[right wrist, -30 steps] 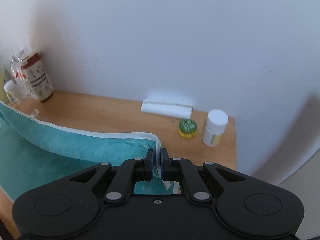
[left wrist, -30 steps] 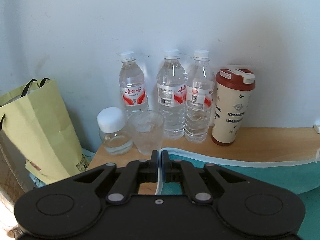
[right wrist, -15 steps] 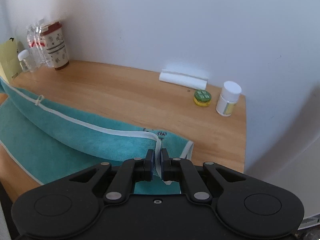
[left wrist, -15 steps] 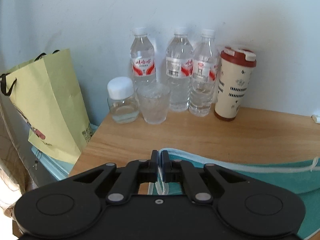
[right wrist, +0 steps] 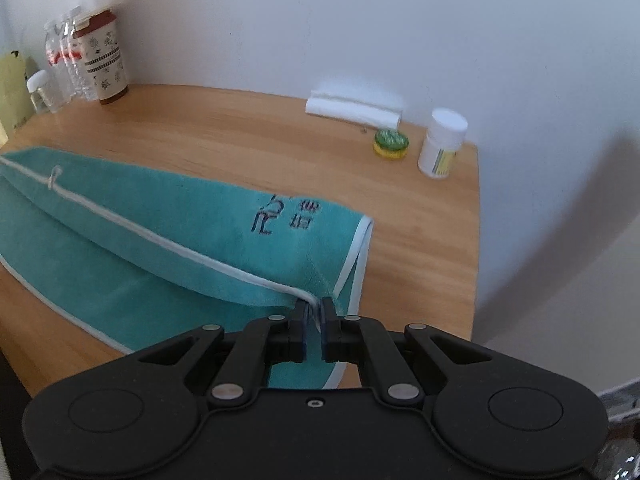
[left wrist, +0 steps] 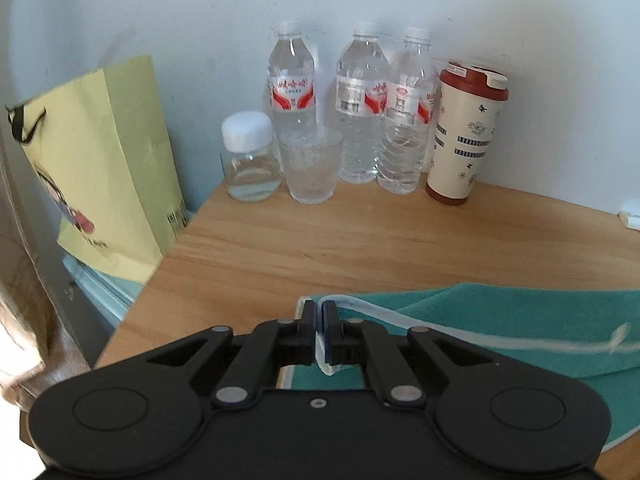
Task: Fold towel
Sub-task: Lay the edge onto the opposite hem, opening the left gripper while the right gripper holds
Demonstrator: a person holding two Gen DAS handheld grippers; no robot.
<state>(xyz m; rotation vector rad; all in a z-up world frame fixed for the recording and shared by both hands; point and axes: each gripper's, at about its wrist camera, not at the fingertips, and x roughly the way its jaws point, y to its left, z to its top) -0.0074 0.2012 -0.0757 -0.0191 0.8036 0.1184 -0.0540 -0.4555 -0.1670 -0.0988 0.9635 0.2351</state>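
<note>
A teal towel (right wrist: 168, 220) with pale piped edging and dark embroidered characters lies on the wooden table (right wrist: 248, 128), its far long edge doubled back over the rest. My right gripper (right wrist: 315, 308) is shut on the towel's right corner, low over the table. My left gripper (left wrist: 321, 312) is shut on the towel's left corner; the towel also shows in the left wrist view (left wrist: 500, 312), stretching to the right. A small loop tag (left wrist: 618, 334) hangs from the edging.
Three water bottles (left wrist: 360, 108), a glass (left wrist: 311, 168), a white-lidded jar (left wrist: 249, 156) and a red-lidded tumbler (left wrist: 464, 132) stand at the back left. A yellow-green paper bag (left wrist: 100, 168) stands off the table's left edge. A white folded cloth (right wrist: 352, 110), a green-yellow tin (right wrist: 390, 143) and a white pill bottle (right wrist: 442, 142) stand at the back right.
Both grippers have pulled back toward the near side and lowered, carrying the towel's edge with them. The held edge has dropped from raised in the air to lying over the lower layer.
</note>
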